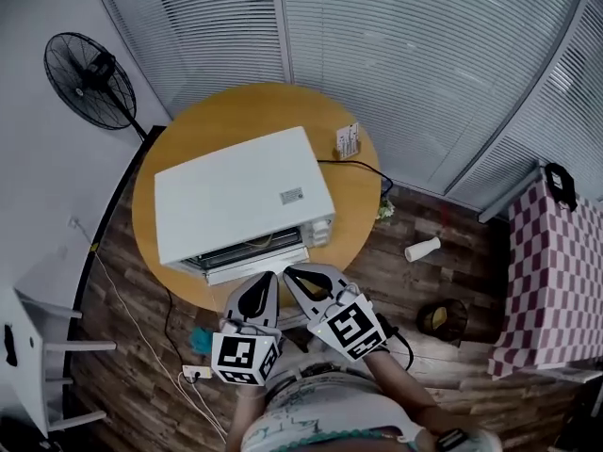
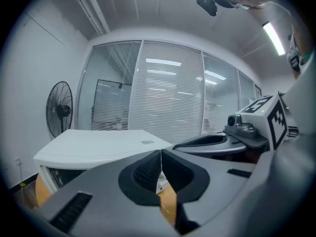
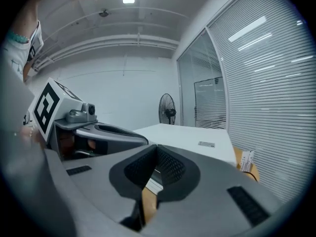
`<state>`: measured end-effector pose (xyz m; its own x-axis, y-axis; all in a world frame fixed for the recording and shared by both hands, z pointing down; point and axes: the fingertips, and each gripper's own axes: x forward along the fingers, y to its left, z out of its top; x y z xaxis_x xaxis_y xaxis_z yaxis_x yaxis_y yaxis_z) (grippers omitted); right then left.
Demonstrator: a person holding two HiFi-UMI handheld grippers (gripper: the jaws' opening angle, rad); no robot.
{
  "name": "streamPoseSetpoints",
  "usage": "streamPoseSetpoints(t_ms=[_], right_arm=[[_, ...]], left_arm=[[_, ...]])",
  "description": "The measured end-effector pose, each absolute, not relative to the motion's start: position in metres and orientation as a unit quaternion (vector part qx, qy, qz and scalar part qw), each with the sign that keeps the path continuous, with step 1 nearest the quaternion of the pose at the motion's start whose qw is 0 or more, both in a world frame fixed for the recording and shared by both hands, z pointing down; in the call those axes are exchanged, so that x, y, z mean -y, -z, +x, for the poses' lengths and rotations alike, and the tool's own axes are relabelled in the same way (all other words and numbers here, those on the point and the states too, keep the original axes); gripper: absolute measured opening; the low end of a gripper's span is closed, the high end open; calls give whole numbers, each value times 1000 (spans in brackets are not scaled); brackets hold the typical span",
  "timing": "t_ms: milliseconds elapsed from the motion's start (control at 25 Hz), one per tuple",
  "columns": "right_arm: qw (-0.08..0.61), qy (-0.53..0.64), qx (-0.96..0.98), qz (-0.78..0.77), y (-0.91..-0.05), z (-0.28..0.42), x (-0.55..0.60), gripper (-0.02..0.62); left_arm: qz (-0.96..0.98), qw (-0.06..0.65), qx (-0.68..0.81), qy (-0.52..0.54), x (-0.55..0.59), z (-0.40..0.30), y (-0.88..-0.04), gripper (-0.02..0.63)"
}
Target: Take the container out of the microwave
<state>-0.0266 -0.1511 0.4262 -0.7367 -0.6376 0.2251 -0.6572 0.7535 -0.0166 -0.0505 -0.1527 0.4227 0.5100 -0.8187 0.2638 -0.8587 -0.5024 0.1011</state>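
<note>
**Left gripper (image 2: 160, 157), right gripper (image 3: 156, 149).** Each gripper view shows its own jaws pressed together with nothing between them.

**Head view.** The two grippers lie side by side with their tips nearly meeting. They are just before the front of the microwave (image 1: 240, 191), which stands on a round wooden worktop (image 1: 349, 201). Only this view looks down onto the microwave's dark front, where a yellowish patch (image 1: 260, 243) shows. Whether that patch is the container cannot be told.

**Gripper views.** These show the microwave's flat white top from a low angle, each with the other gripper alongside.

- **Card stand (image 1: 348, 140):** it sits on the worktop beyond the microwave and appears in the head and right gripper views, not the left.
- **Fan (image 1: 88, 73):** it stands by the wall and is visible in all three views.
- **Cup (image 1: 422, 249) and basket (image 1: 443, 319):** both are on the floor and appear in the head view alone.
</note>
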Motion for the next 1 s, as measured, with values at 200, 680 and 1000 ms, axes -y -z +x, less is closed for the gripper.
streamPoseSetpoints(t_ms=[200,680,1000], right_arm=[[103,-53,919,376,-426,-30,162,-5],[104,-64,893,434,-428,-74,196,-5],[115,-64,883,450,-430,-104,207,-5]], left_arm=[[877,102,459,-94,166,-54,-418,15],[904,101,402,-104,198,-100,-421,15],[911,107,386,-103,212,-131,-429,15]])
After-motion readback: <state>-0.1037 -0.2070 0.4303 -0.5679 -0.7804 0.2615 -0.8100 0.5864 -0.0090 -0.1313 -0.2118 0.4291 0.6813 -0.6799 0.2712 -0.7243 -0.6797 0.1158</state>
